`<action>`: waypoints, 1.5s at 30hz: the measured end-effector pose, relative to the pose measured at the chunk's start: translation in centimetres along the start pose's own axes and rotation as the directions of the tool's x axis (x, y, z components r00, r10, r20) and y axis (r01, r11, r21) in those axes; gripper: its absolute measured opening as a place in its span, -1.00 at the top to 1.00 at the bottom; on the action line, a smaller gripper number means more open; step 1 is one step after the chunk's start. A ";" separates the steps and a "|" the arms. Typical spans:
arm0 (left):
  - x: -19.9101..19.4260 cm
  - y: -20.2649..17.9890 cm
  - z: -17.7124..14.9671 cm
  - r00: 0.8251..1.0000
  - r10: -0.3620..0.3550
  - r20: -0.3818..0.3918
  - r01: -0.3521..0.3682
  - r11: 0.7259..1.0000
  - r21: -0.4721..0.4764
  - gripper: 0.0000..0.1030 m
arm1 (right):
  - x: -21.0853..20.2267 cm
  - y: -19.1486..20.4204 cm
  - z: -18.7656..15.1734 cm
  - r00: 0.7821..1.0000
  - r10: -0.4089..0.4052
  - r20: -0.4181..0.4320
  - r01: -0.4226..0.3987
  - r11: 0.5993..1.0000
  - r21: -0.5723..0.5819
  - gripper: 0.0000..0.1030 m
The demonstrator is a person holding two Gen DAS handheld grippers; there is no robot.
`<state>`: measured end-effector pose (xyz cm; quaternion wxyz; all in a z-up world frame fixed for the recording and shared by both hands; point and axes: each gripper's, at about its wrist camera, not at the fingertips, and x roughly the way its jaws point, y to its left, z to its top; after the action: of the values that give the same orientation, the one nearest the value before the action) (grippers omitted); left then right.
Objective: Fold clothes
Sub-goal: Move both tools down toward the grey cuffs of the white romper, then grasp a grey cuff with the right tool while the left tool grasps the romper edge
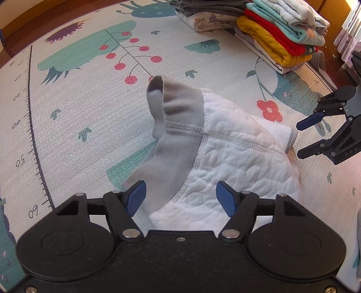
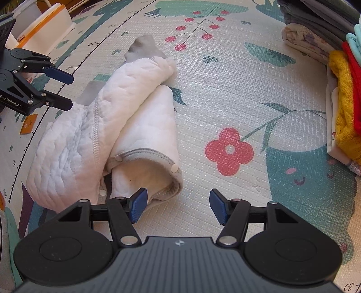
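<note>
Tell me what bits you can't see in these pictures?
- White garment: its near end is hidden behind the left gripper body, left wrist view.
- Folded pile: cut off by the right edge, right wrist view.
- Garment's underside: hidden against the mat.

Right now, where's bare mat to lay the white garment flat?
Free: the stretch between the white garment and the folded stack, around the red flower print; also mat left of it, toward the ruler markings. Crowded: far right, folded piles.
</note>
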<state>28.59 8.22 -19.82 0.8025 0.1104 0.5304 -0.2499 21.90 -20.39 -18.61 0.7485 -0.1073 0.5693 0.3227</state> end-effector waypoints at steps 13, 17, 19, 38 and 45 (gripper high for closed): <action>2.2 6.3 -2.8 0.997 -0.068 -0.035 0.052 0.935 -0.351 -0.31 | -1.6 0.6 0.8 0.991 0.068 0.115 -0.063 0.997 -0.048 -0.19; 2.6 5.9 -4.4 0.994 -0.106 -0.015 0.089 0.897 -0.433 -0.18 | -2.6 0.1 1.1 0.978 0.106 0.178 -0.114 0.993 0.031 -0.19; 2.6 5.1 -5.0 0.995 -0.104 -0.005 0.092 0.893 -0.440 -0.13 | -3.0 0.6 1.5 0.973 0.115 0.198 -0.125 0.992 0.035 -0.18; -6.0 -7.0 -1.6 0.960 -0.114 0.257 0.098 0.993 0.073 0.91 | -4.8 3.2 4.5 0.895 0.360 0.263 -0.436 0.833 0.341 -0.34; -6.8 -13.2 -3.1 0.943 -0.098 0.318 -0.023 0.934 0.357 0.91 | -4.4 3.7 5.2 0.885 0.383 0.265 -0.462 0.788 0.407 -0.35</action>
<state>17.15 0.27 -13.77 0.8417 0.2001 0.3364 -0.3720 23.12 -16.42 -12.09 0.7058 0.2308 0.5733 0.3463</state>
